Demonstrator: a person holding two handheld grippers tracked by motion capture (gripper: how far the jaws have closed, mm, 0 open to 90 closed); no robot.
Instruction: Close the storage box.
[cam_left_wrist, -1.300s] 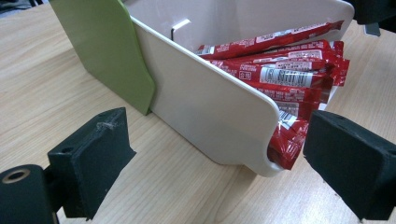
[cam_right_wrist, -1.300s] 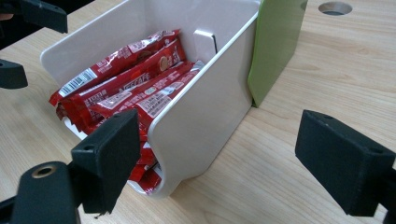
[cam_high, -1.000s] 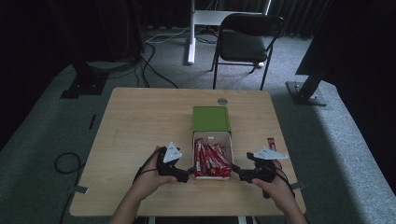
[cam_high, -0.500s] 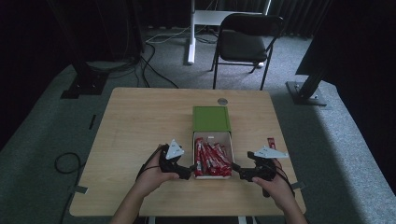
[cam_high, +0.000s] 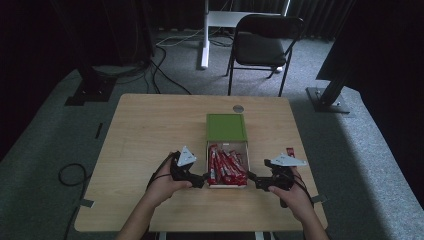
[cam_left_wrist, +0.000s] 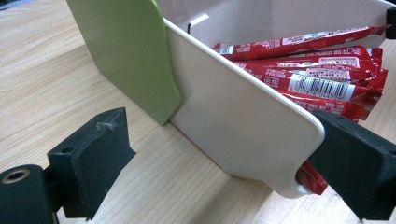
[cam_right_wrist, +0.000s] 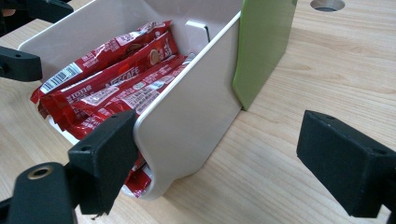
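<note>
High view: the white box (cam_high: 227, 184) of red sachets (cam_high: 226, 167) sits near your edge of the table (cam_high: 150, 130), its green lid (cam_high: 226, 127) lying flat behind it. Your left gripper (cam_high: 204, 178) straddles the box's left wall at the near corner, jaws wide apart, gripping nothing. Your right gripper (cam_high: 253, 179) does the same at the right wall, also spread open, one jaw inside by the sachets. A lone red sachet (cam_high: 288, 150) lies just beyond your right hand (cam_high: 295, 192)
</note>
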